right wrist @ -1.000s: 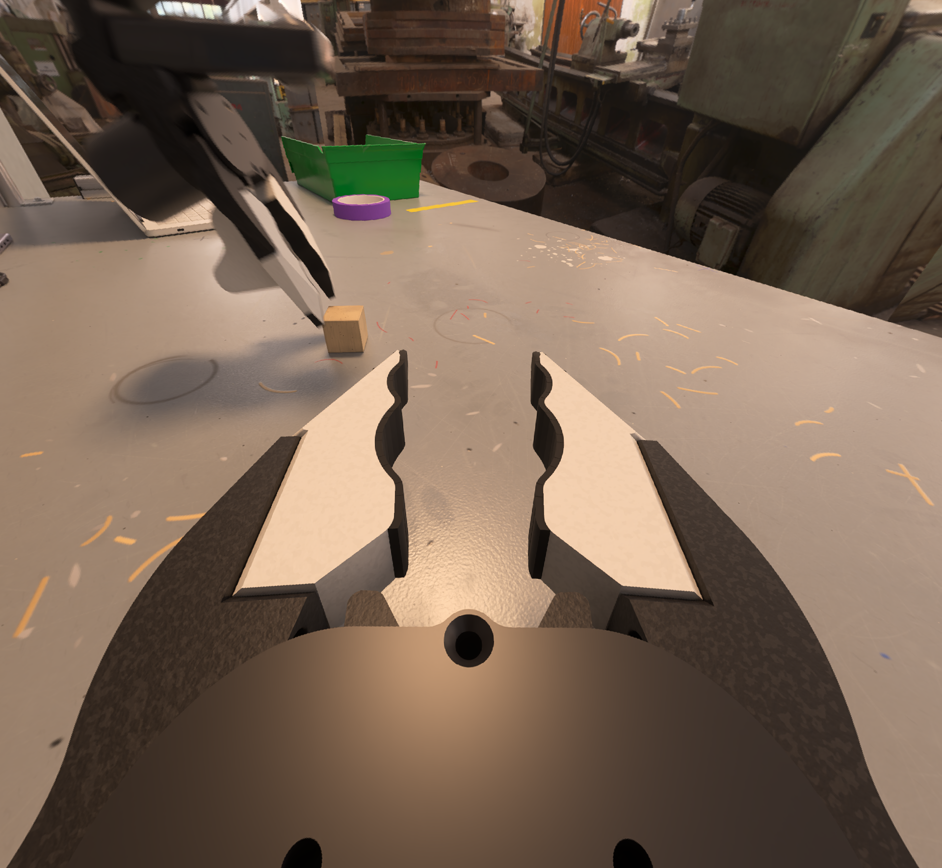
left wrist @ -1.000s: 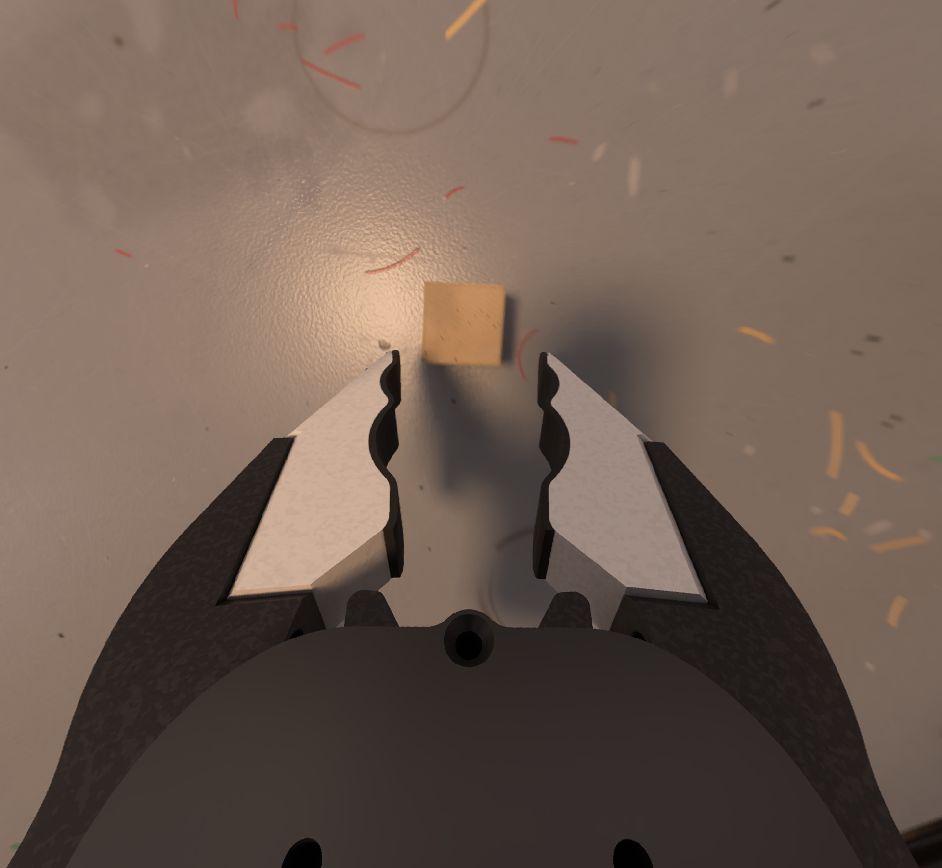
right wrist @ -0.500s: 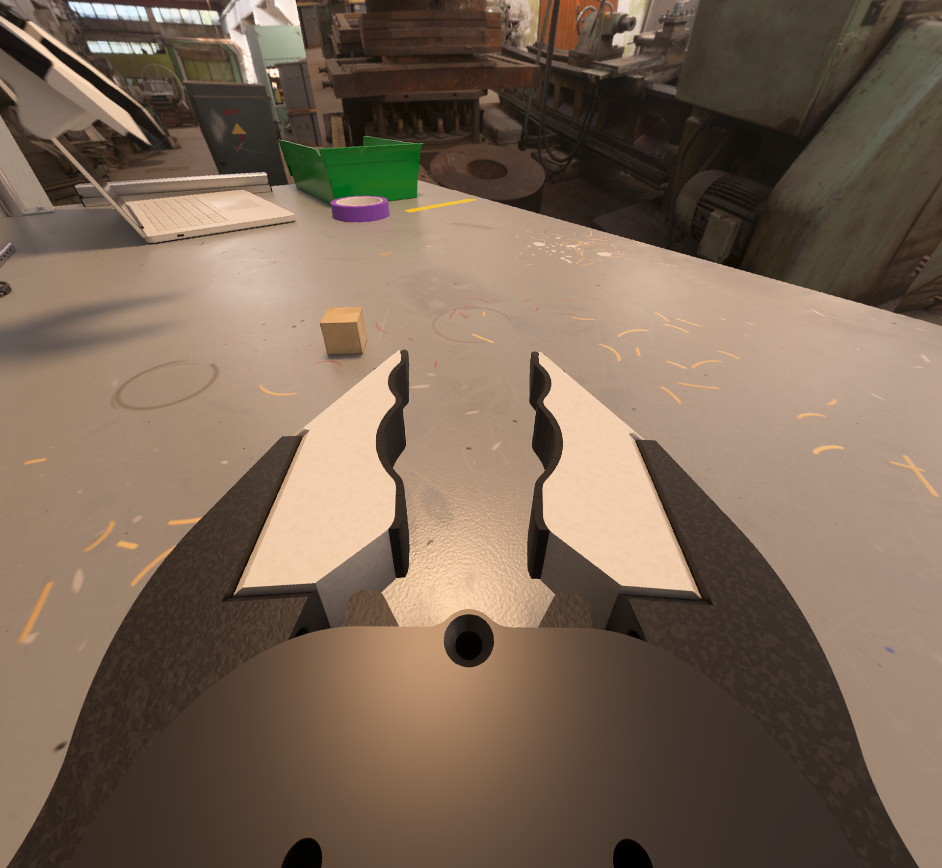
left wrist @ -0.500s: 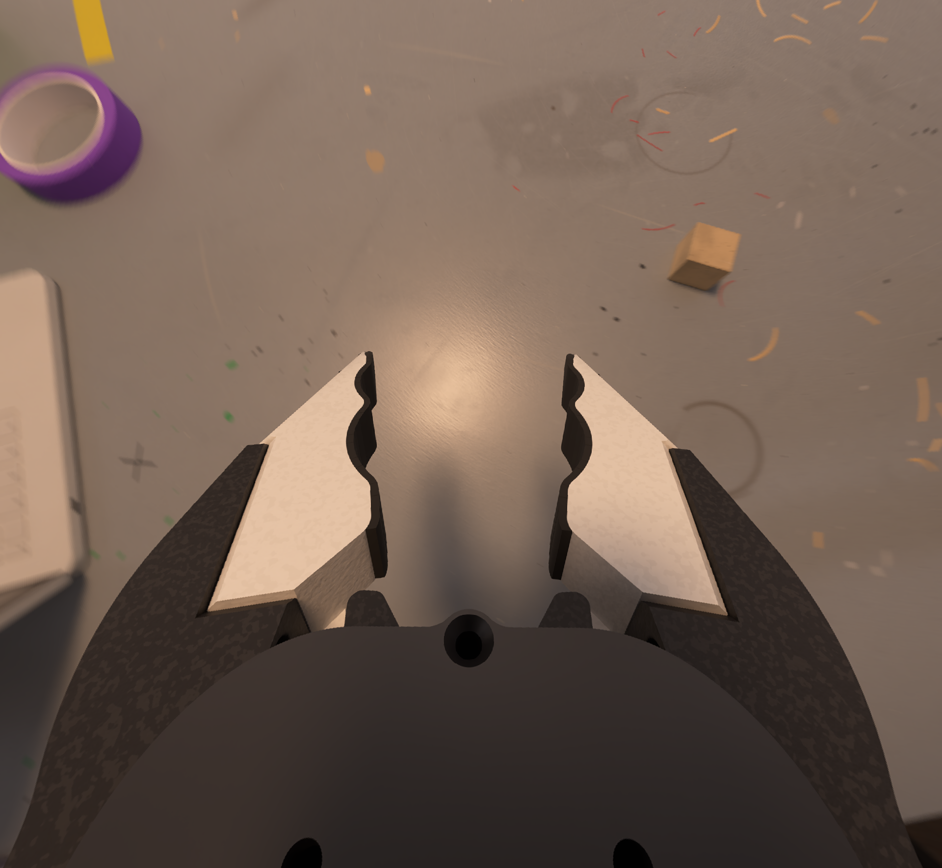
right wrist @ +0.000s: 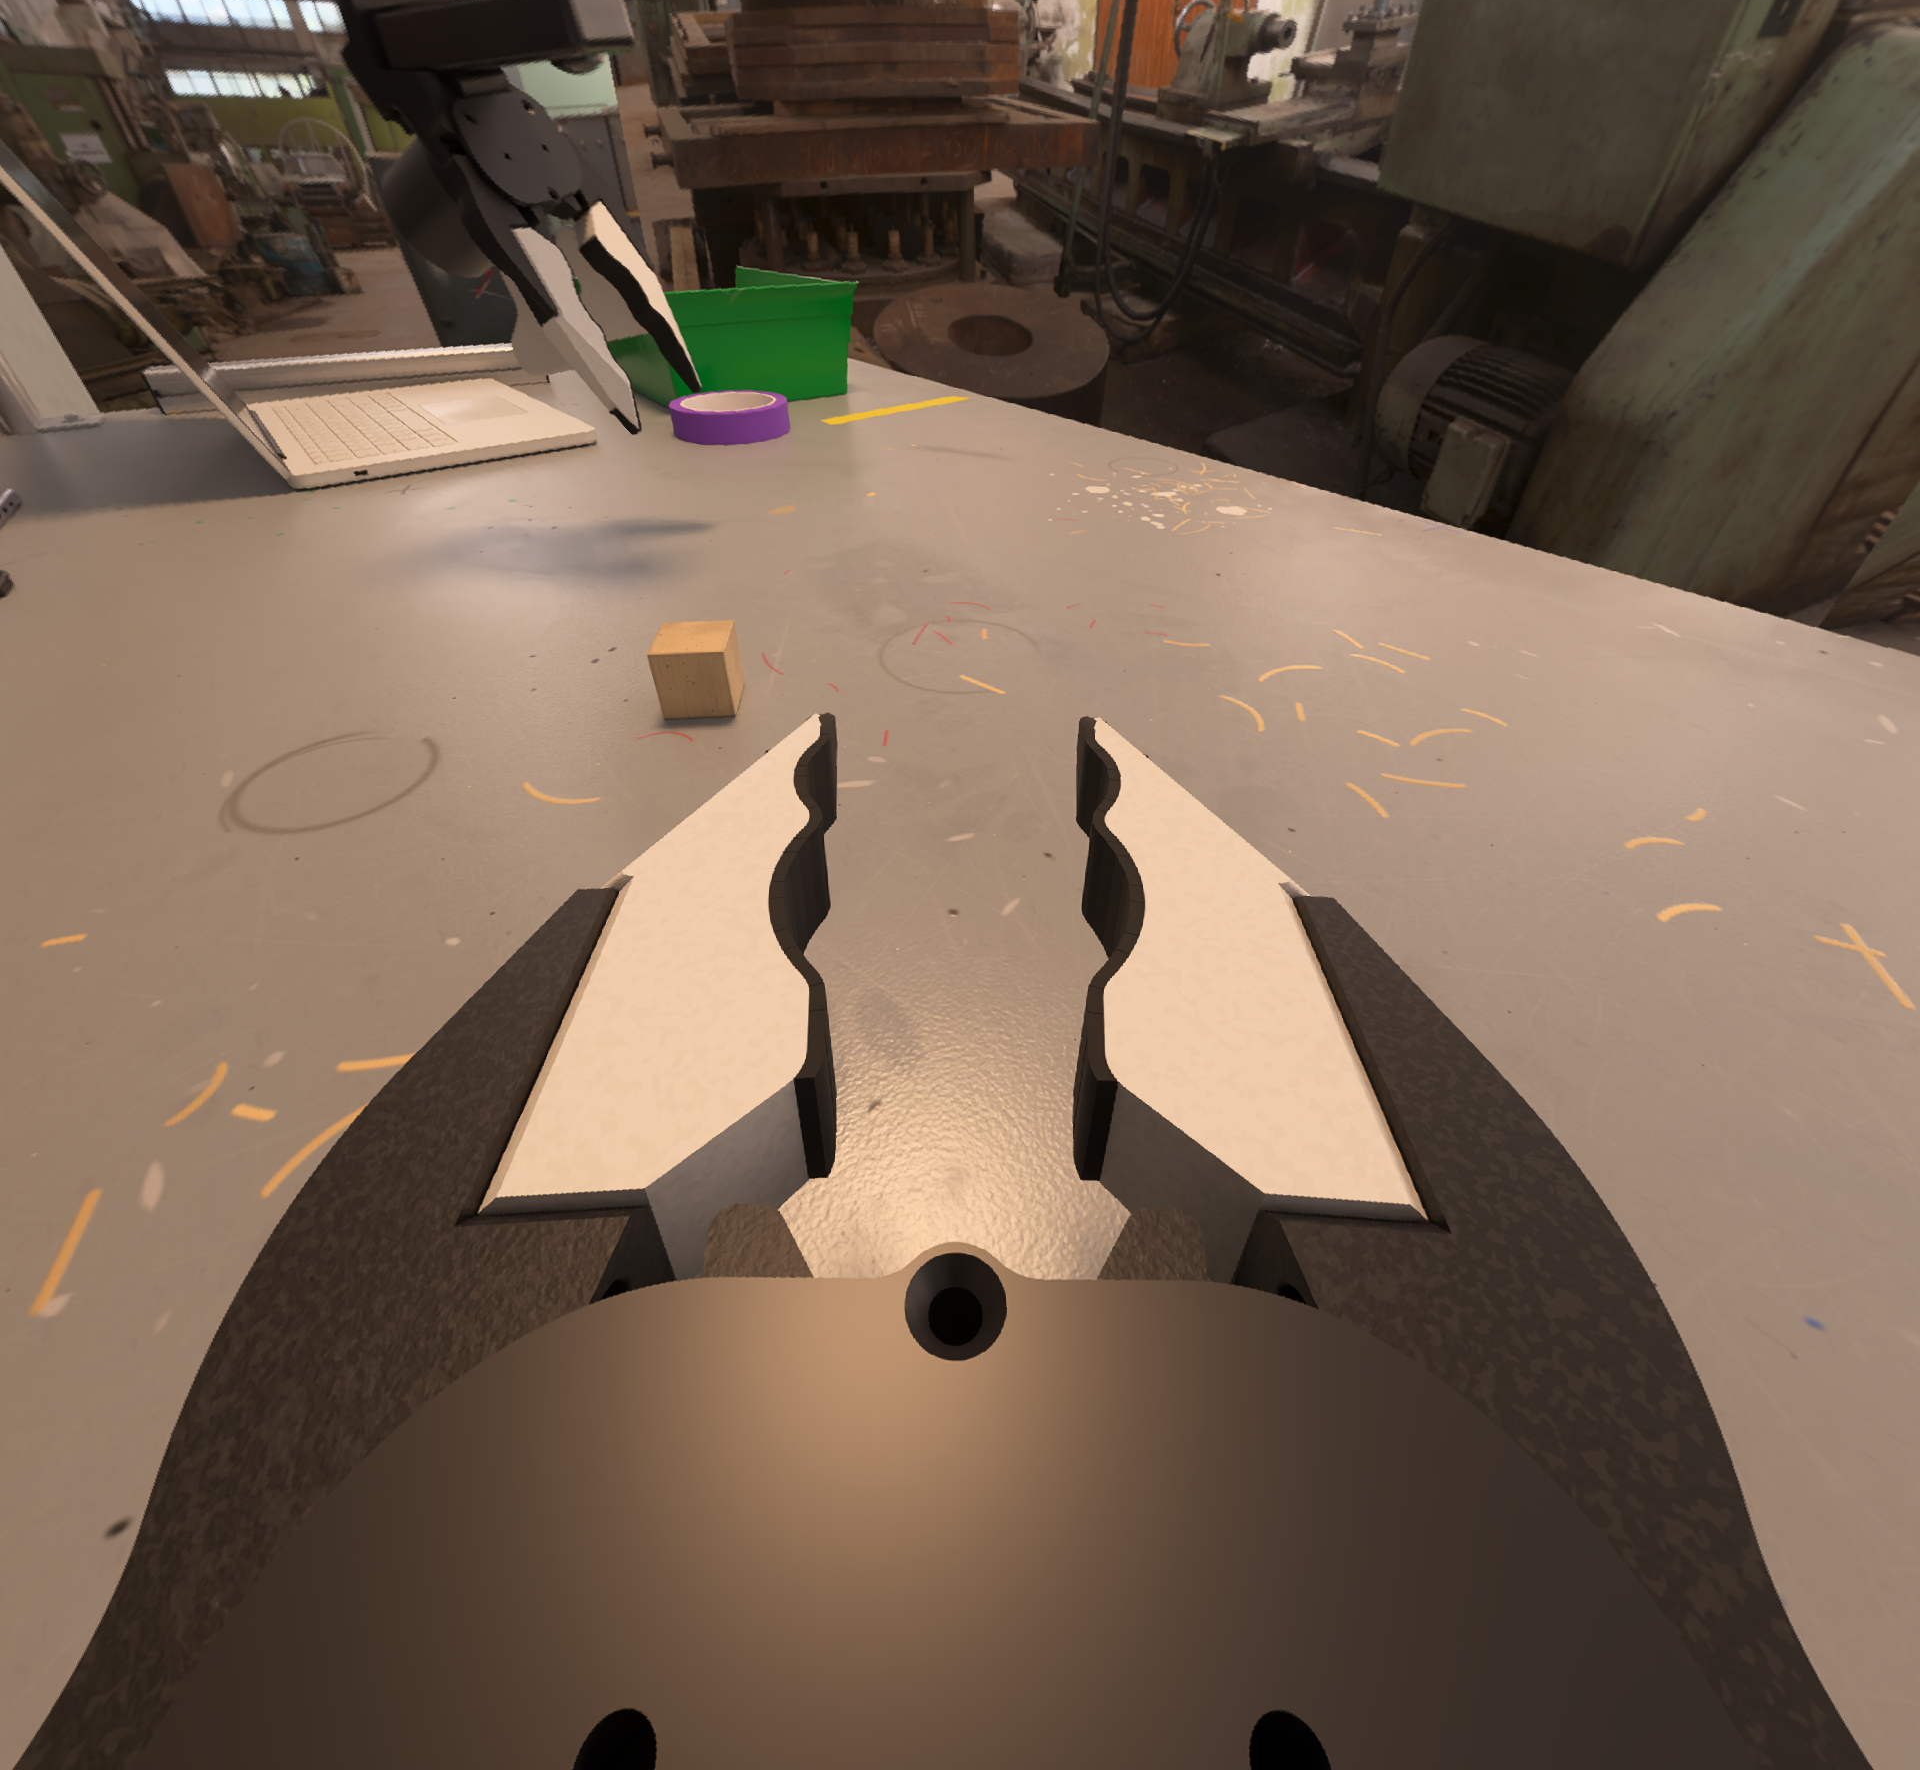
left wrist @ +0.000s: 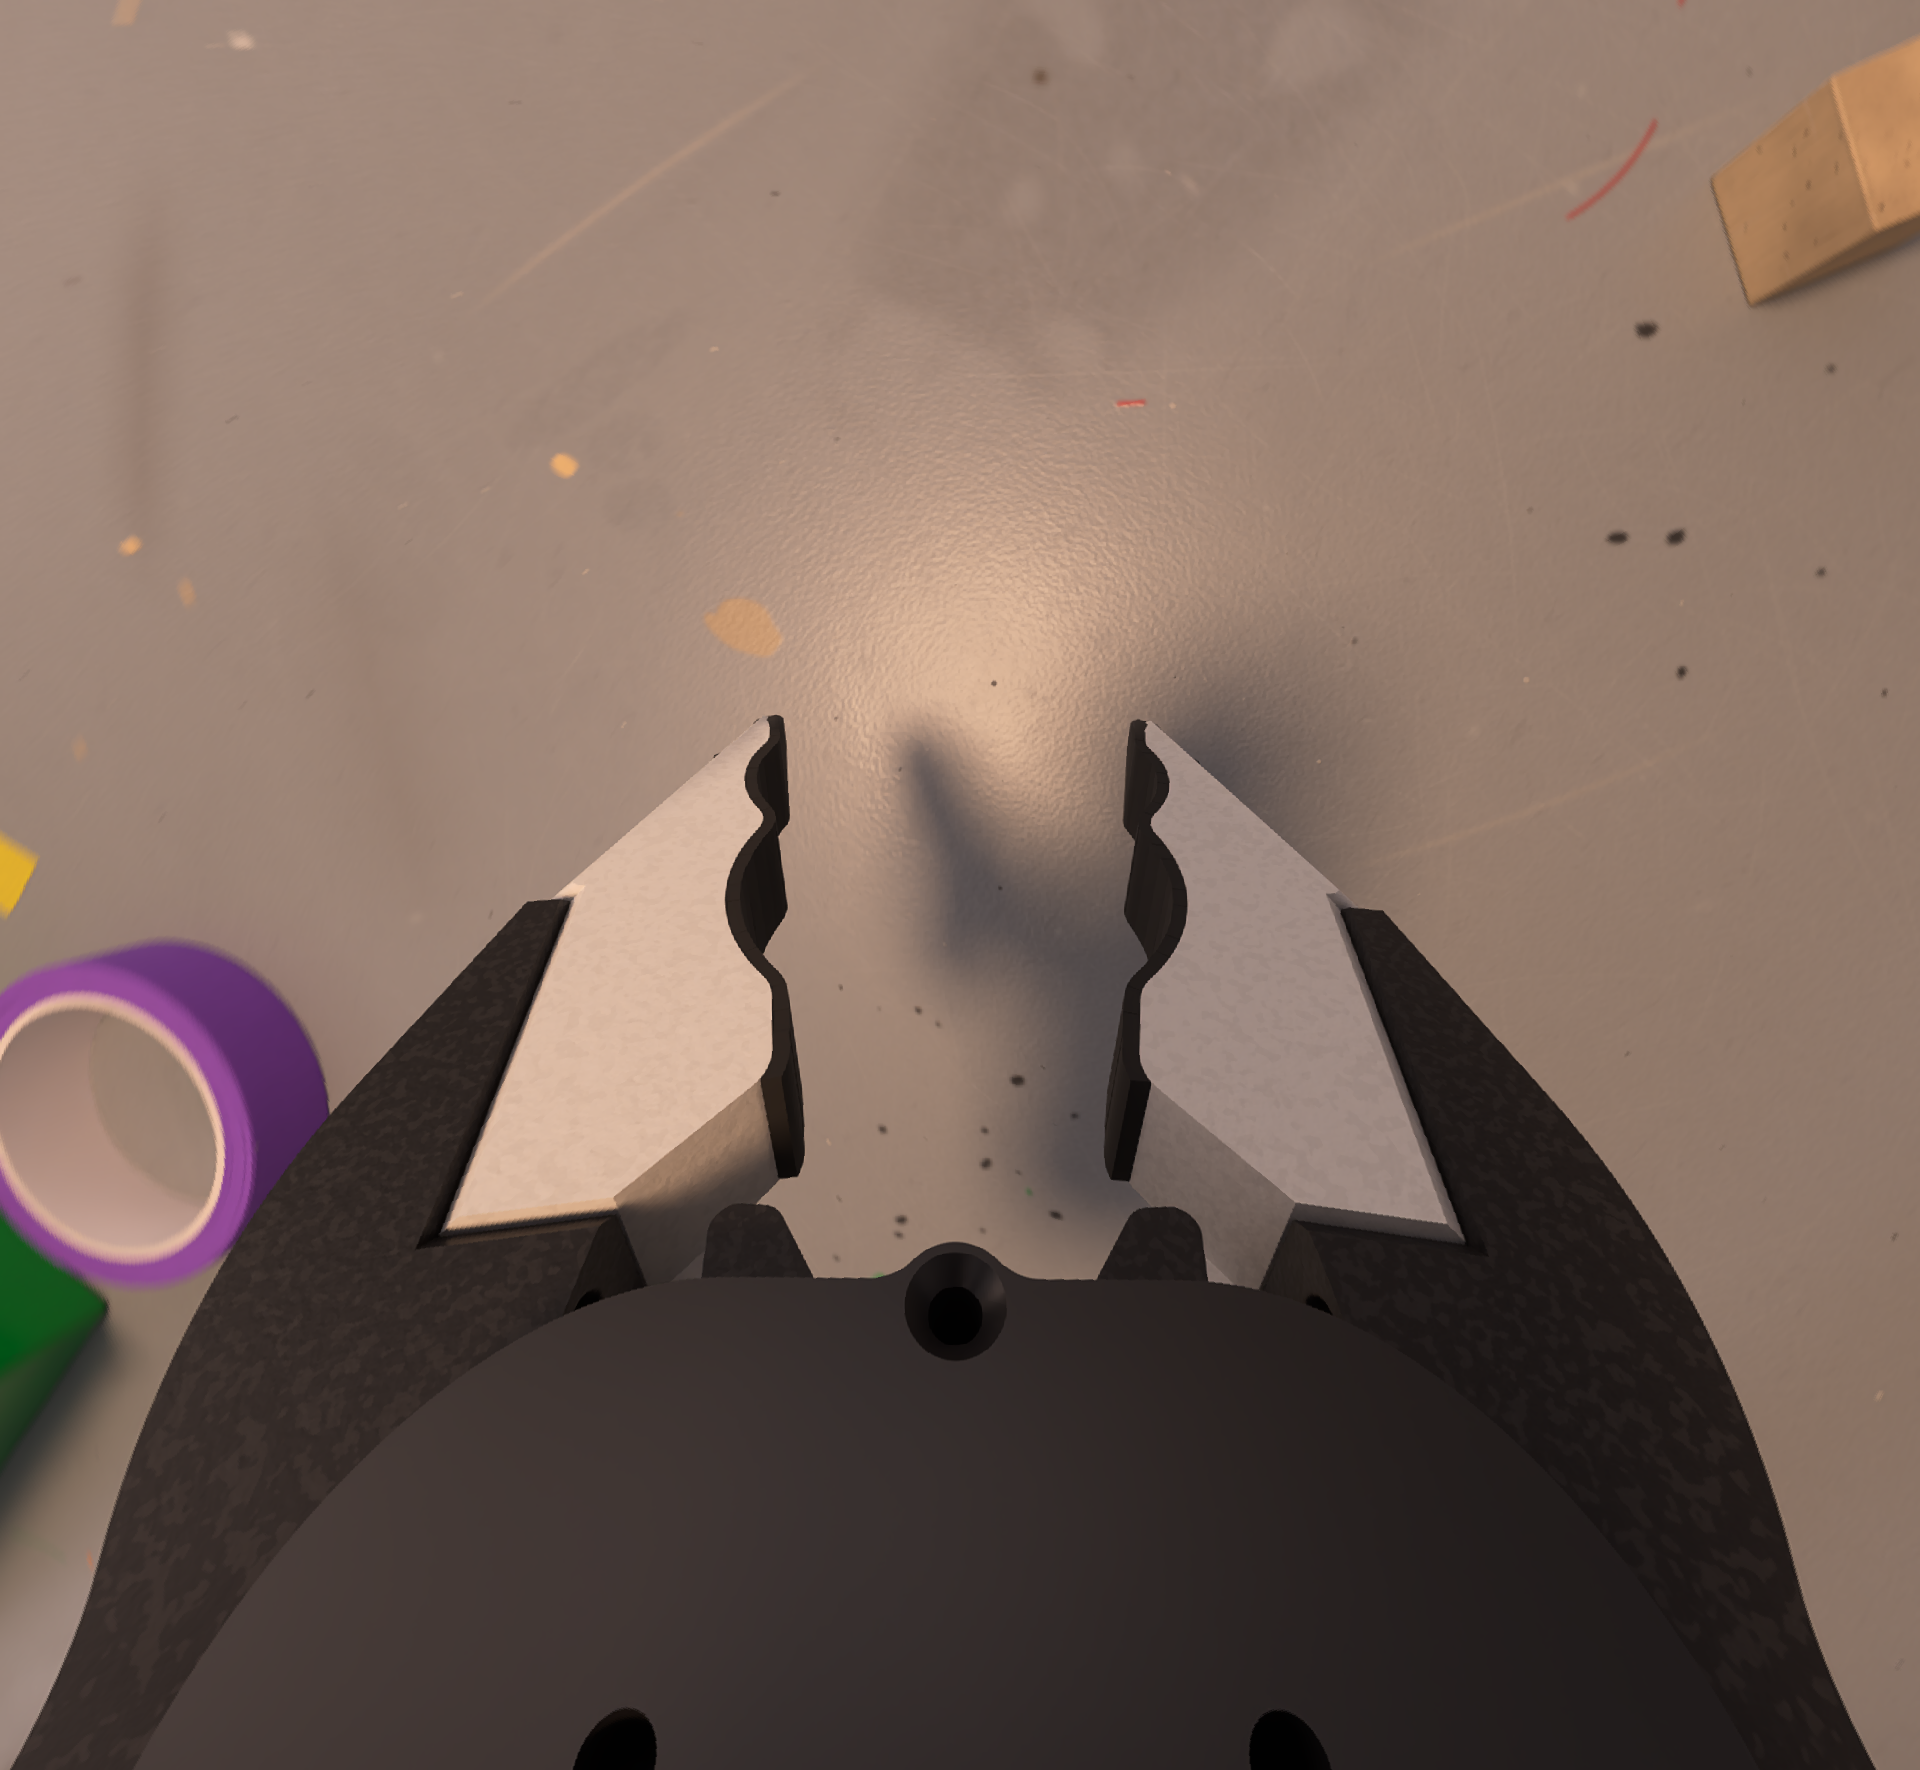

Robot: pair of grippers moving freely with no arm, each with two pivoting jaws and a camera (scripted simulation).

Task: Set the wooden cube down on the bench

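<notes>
The wooden cube (right wrist: 696, 669) rests alone on the grey bench (right wrist: 1039, 889), a little ahead and left of my right gripper (right wrist: 956, 733), which is open and empty low over the bench. In the left wrist view the cube (left wrist: 1829, 172) lies at the upper right edge, far from my left gripper (left wrist: 956, 733), which is open, empty and points down at bare bench (left wrist: 520, 266). In the right wrist view the left gripper (right wrist: 660, 395) hangs in the air at the far left, beside the purple tape roll.
A purple tape roll (right wrist: 729, 416) stands at the bench's far side, also showing in the left wrist view (left wrist: 145, 1107). Behind it is a green bin (right wrist: 769, 344); to its left an open white laptop (right wrist: 405, 427). The bench edge (right wrist: 1455, 525) runs along the right.
My left gripper left the cube, rose and swung away left, and now hangs near the tape roll. The cube has stayed put on the bench. My right gripper has not moved.
</notes>
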